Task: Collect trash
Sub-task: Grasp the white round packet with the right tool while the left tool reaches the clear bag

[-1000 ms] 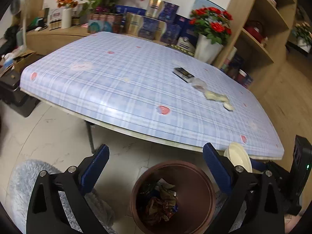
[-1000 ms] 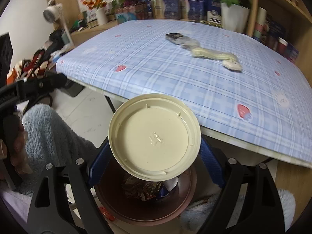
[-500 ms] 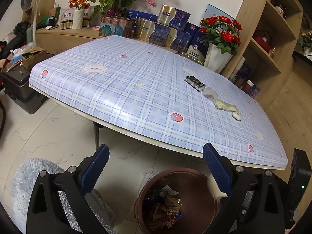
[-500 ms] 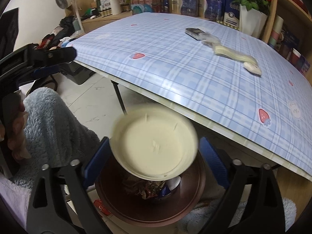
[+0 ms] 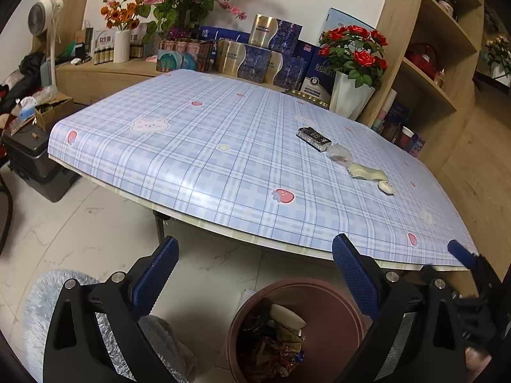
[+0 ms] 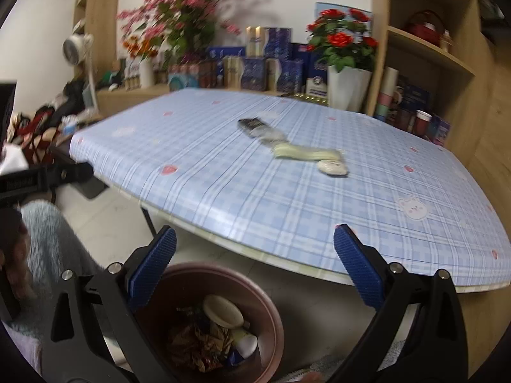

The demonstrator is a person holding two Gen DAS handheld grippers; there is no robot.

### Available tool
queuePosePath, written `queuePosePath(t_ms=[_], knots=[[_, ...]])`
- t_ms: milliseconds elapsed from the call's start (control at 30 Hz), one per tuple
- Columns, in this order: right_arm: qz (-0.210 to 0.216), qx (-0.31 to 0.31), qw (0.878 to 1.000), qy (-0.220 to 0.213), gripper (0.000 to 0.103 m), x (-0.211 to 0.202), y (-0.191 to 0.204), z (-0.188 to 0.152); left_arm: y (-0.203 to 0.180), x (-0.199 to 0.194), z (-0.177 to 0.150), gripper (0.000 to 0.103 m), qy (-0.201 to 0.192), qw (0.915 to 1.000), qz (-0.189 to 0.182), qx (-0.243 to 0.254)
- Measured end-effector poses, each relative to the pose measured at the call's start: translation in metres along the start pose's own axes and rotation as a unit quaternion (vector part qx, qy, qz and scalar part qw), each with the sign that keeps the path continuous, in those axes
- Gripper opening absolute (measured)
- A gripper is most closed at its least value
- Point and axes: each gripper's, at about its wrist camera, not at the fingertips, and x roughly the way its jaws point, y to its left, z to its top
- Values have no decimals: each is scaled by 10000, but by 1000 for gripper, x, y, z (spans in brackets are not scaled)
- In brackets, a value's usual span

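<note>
Left claw (image 5: 255, 276) at the bottom of its frame has its jaws spread apart, empty, above the brown bin (image 5: 335, 290) on the floor. In the right wrist view, the right claw (image 6: 255, 265) also gapes empty over that bin, where a cream lid (image 6: 223, 310) lies on crumpled trash. Mid-frame on the plaid worktop (image 6: 223, 191), a dark wrapper (image 6: 250, 124), clear plastic and pale scraps (image 6: 306, 153) lie in a row

Table (image 5: 223, 146) under blue plaid cloth; white vase of red roses (image 5: 351, 95) at far corner; blue boxes (image 5: 274, 60), possibly gift sets; white fan (image 5: 43, 20); wooden shelving (image 5: 447, 63).
</note>
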Motion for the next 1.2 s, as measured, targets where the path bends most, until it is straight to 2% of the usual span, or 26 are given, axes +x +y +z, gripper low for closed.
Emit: queuePosePath(t_ms=[167,367,500,733,933,1200], knots=[[-81,390,9992,-104,97,0,-20,2,-5,0,0,94,-12,9999,8,114],[-20,873,9962,-28,97,6,-38,-5,-8,5,-2,94,66,9998,41,207],[179,1028,9945,46,97,9,-43,-7,-11,8,-4,94,116,9995,66,272],[124,1044,9942,231,97,17,-44,-7,-14,15,-4,94,237,9991,101,332],[57,984,9949,202,97,19,-52,0,-15,22,1,94,393,9988,88,287],[-44,994,9946,285,97,47,-91,25,-23,36,20,94,453,9983,-46,367]])
